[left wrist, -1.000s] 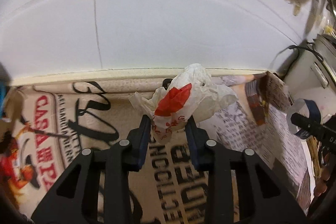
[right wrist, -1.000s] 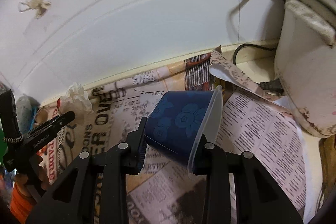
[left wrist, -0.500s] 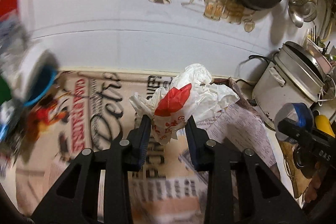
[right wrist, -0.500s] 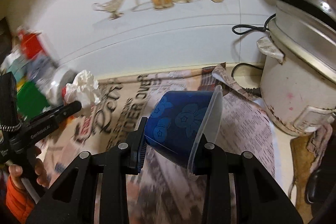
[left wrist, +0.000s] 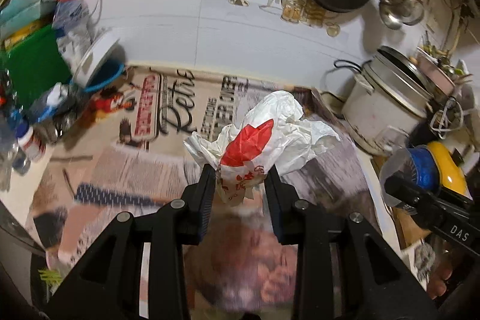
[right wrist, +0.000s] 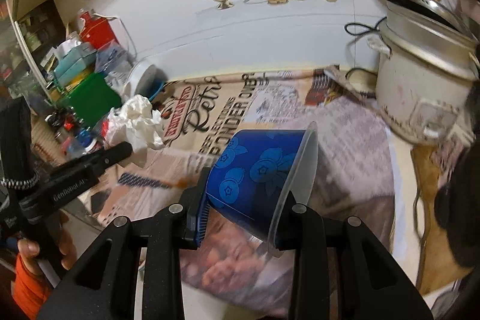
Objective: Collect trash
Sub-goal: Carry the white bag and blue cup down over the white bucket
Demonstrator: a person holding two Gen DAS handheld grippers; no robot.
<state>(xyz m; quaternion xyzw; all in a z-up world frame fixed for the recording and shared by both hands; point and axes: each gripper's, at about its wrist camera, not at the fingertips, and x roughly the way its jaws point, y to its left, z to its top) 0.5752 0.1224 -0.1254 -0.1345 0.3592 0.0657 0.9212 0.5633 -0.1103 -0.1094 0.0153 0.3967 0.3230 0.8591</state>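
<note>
Plainly, both claws are full. The left gripper (left wrist: pixel 240 182) is clamped on a crumpled white plastic bag (left wrist: pixel 264 134) with a red patch; the bag's lower end sits between the two fingers, and the rest billows up and forward beyond the tips, raised clear of the newspaper (left wrist: pixel 168 122) spread over the counter. The right gripper (right wrist: pixel 246 209) pinches a blue cup (right wrist: pixel 258 173) printed with blueberries, tipped on its side with its clear rim against the right finger and its base against the left one, also held above the newspaper. A white rice cooker (right wrist: pixel 420 80) stands at the right by the wall. Boxes and bottles (left wrist: pixel 36 50) crowd the counter's left end.
</note>
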